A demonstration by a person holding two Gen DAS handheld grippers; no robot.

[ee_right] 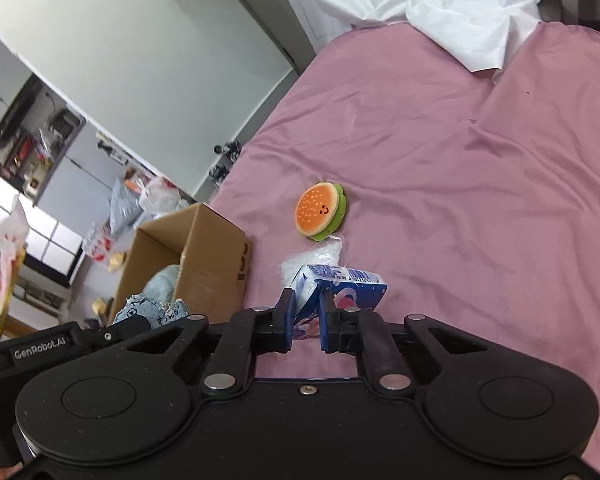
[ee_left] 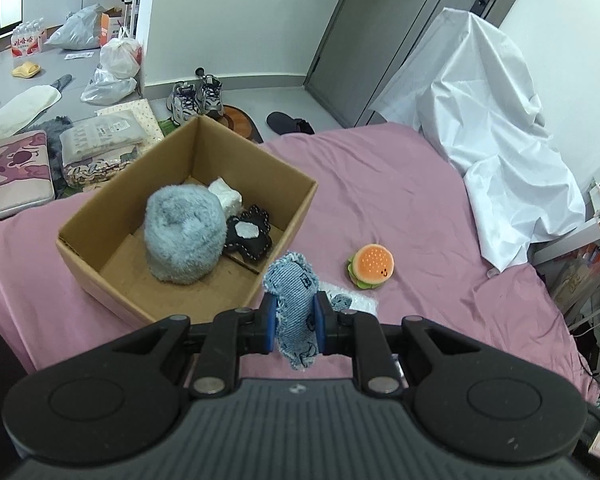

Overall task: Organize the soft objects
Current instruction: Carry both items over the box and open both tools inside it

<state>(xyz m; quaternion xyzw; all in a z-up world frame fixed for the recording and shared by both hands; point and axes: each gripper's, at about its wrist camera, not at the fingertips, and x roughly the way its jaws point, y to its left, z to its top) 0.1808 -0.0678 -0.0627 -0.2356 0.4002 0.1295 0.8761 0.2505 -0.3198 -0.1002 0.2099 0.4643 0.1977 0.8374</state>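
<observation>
Partway through, judging by the layout. Already in the cardboard box [ee_left: 188, 216] on the bed [ee_left: 420, 208]: grey fluffy bundle [ee_left: 184, 232], white block [ee_left: 226, 196], black stitched toy [ee_left: 250, 234]. Left tongs [ee_left: 294, 320] clenched on the denim toy [ee_left: 296, 300], held just beside the box's near corner, not yet over the opening. Right tongs [ee_right: 306, 316] clamped on a blue-and-white tissue pack [ee_right: 336, 288], lifted off the sheet. Still left out: burger plush [ee_left: 371, 266] and a clear crinkled packet [ee_right: 316, 258] beside it.
</observation>
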